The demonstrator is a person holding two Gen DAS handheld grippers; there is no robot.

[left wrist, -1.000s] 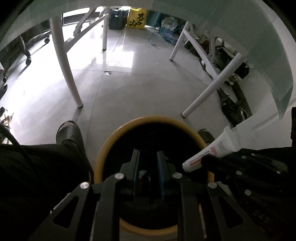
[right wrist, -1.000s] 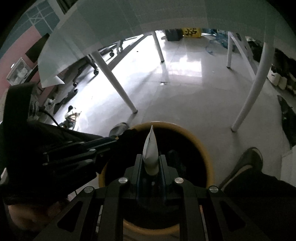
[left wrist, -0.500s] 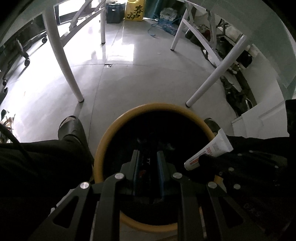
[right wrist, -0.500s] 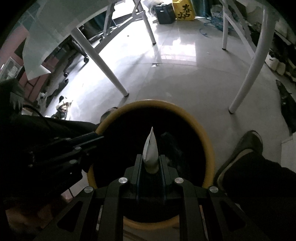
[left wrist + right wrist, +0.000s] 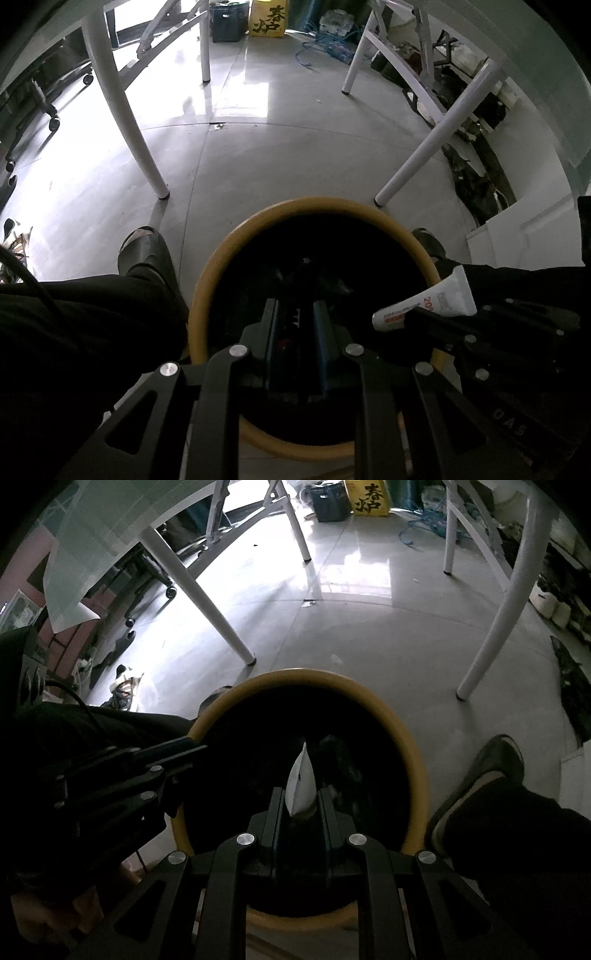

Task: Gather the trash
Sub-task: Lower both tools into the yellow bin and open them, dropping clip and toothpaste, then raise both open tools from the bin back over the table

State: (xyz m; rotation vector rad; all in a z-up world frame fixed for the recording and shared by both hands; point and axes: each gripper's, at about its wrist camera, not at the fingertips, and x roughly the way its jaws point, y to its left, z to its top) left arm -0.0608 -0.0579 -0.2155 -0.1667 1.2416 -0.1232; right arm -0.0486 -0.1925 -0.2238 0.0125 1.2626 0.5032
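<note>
A round bin with a yellow rim and a black inside stands on the floor below both grippers; it also shows in the right wrist view. My right gripper is shut on a white tube and holds it over the bin's opening. The same tube, with red print, shows in the left wrist view at the bin's right rim. My left gripper hangs over the bin with its jaws a little apart; something dark with a red spot sits between them, too dim to name.
White table legs stand on the grey tiled floor beyond the bin. The person's shoes are on either side of it. A yellow sign and a dark box stand far back.
Both grippers have come lower and closer over the bin. The tube stays held in the right gripper.
</note>
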